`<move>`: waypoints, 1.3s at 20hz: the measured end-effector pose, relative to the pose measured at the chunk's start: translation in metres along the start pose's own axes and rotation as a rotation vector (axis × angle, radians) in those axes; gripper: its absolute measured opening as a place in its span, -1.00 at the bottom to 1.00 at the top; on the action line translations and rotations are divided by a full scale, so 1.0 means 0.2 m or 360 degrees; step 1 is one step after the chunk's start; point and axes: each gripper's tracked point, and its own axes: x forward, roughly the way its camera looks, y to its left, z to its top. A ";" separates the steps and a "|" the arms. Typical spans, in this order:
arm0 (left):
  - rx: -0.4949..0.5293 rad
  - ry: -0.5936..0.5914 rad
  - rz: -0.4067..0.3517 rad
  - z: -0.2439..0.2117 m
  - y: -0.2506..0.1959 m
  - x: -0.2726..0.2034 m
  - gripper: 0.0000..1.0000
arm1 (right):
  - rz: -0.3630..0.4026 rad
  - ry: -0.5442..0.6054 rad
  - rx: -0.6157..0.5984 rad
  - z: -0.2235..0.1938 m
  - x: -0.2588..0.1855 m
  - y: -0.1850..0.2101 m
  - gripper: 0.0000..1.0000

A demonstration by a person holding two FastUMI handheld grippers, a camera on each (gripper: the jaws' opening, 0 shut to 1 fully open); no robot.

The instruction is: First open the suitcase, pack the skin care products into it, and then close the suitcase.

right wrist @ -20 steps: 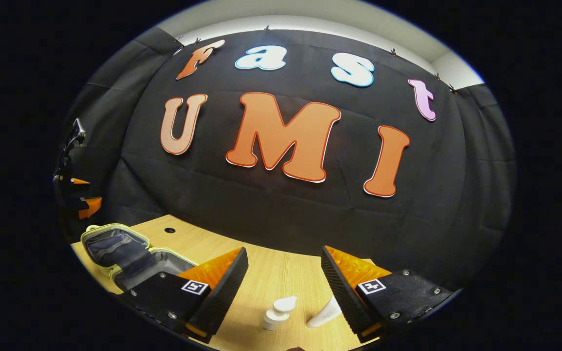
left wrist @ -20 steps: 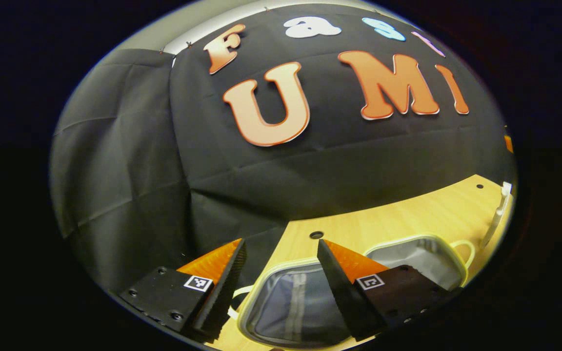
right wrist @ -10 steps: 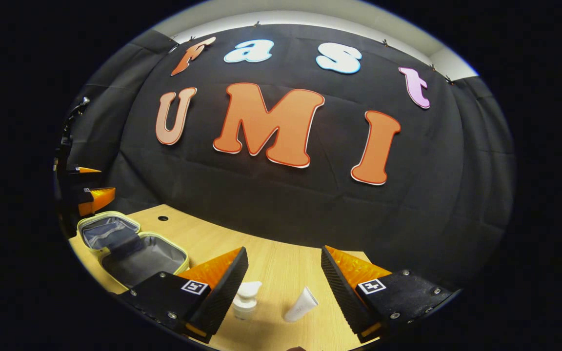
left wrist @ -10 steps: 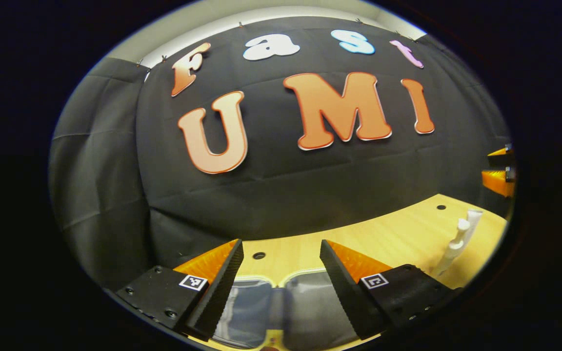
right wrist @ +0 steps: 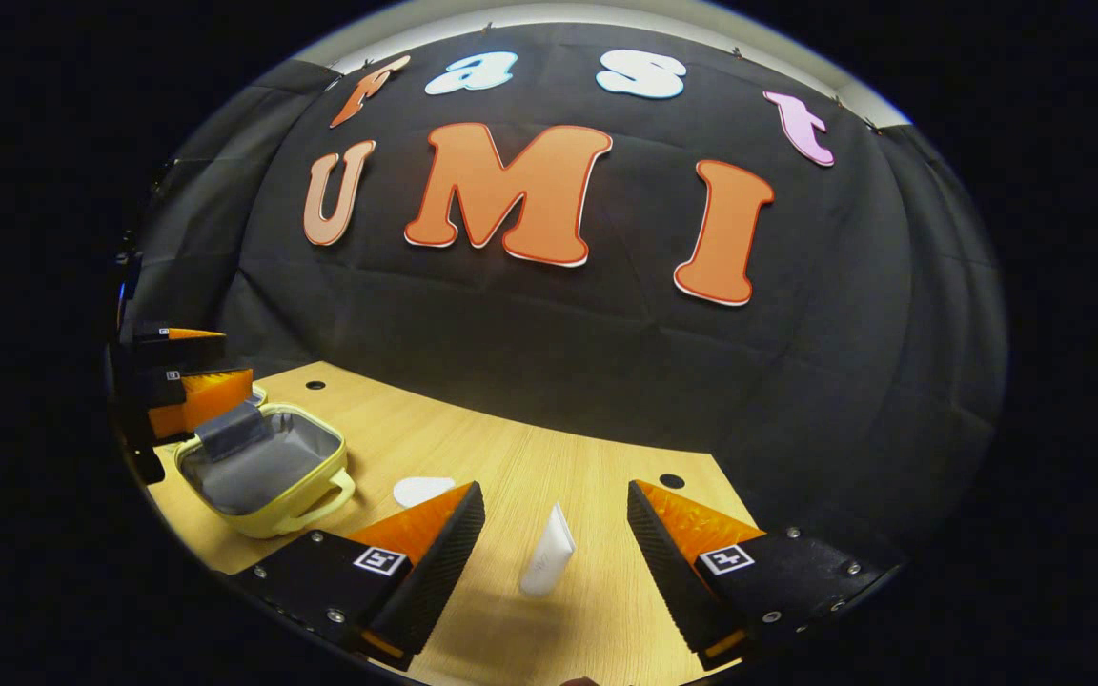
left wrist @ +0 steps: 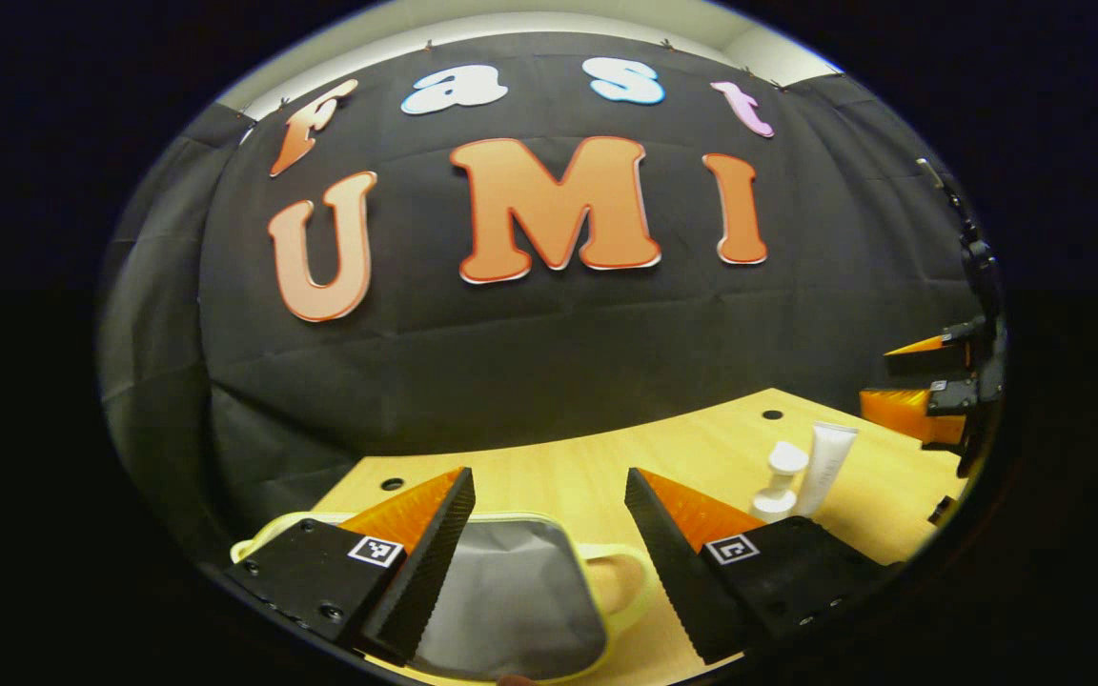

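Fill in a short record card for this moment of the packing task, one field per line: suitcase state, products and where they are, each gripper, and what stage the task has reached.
suitcase: small yellow suitcase, open, grey lining showing, nothing seen inside
products: white tube lying on the wooden table; white pump bottle standing beside it
left gripper: open, over the suitcase, holding nothing
right gripper: open, the tube lying between its fingers, not gripped
stage: suitcase opened; packing not yet done
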 end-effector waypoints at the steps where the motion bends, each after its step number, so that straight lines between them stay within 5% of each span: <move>1: 0.0013 0.0000 -0.0038 -0.03 -0.08 0.01 0.98 | 0.0017 0.0016 0.0001 -0.04 0.01 0.01 0.92; 13: 0.0057 0.0138 -0.0406 -0.42 -0.77 0.21 0.99 | 0.0124 0.0177 -0.0010 -0.46 0.23 0.03 0.92; 21: -0.0014 0.0299 -0.0510 -0.73 -0.98 0.46 0.99 | 0.0207 0.0267 -0.0005 -0.67 0.38 0.10 0.93; 25: -0.0020 0.0299 -0.0585 -0.73 -1.07 0.52 0.66 | 0.0226 0.0298 0.0016 -0.71 0.40 0.10 0.89; 26: -0.0008 0.0301 -0.0582 -0.74 -1.08 0.53 0.39 | 0.0234 0.0305 0.0020 -0.73 0.40 0.10 0.88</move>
